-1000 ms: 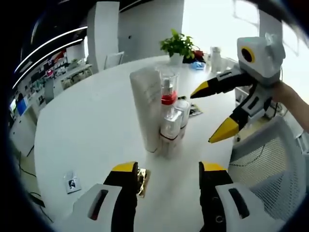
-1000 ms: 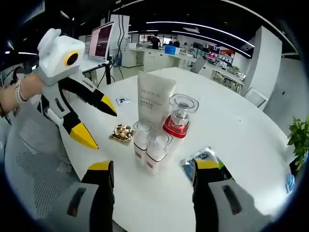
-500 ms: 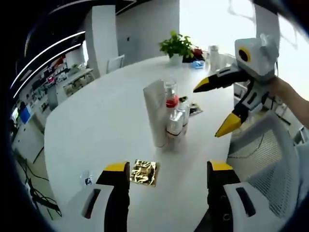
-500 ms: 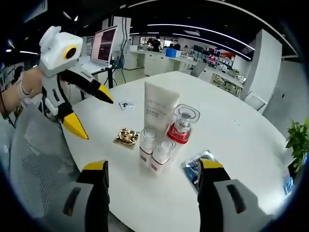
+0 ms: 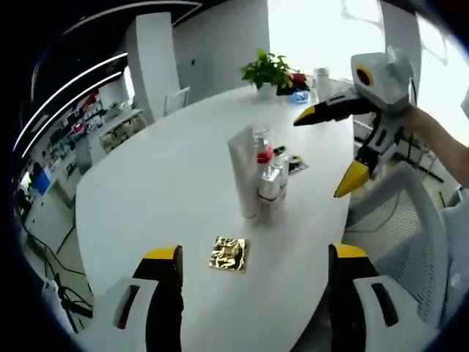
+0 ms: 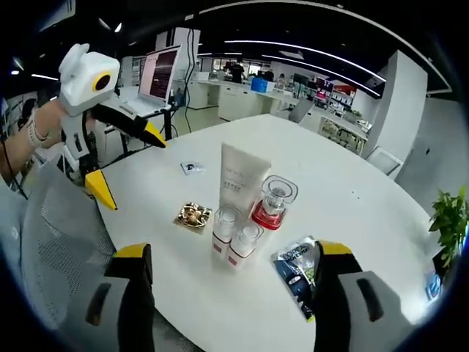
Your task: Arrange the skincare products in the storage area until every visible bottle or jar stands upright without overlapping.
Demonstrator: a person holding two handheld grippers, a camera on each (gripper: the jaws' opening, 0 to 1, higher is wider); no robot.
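Open-plan office, big round white table under both grippers. Mesh chair back at the near edge.

Left gripper: jaws spread wide, holding nothing, well short of the products. Right gripper: likewise wide open and empty, products ahead between and beyond its fingertips. In right gripper view, left gripper raised off to the left, clear of the table.

Cluster, all upright and pressed close:
- White tube on its cap, tallest, far side of the group. Soft-walled, light, top-heavy by the look; would grip low near the cap, gently, to avoid squashing or tipping.
- Clear bottle with red base beside it. Hard, likely glass or thick acrylic, heavier, slippery; take across the body, not the cap.
- Two small clear-capped bottles nearest the right fingertips, touching each other. Light, easily knocked over; pinch mid-body.

Gold foil packet flat, left of the cluster. Dark sachet flat just ahead of the right finger.

Arrangement judged essentially done.
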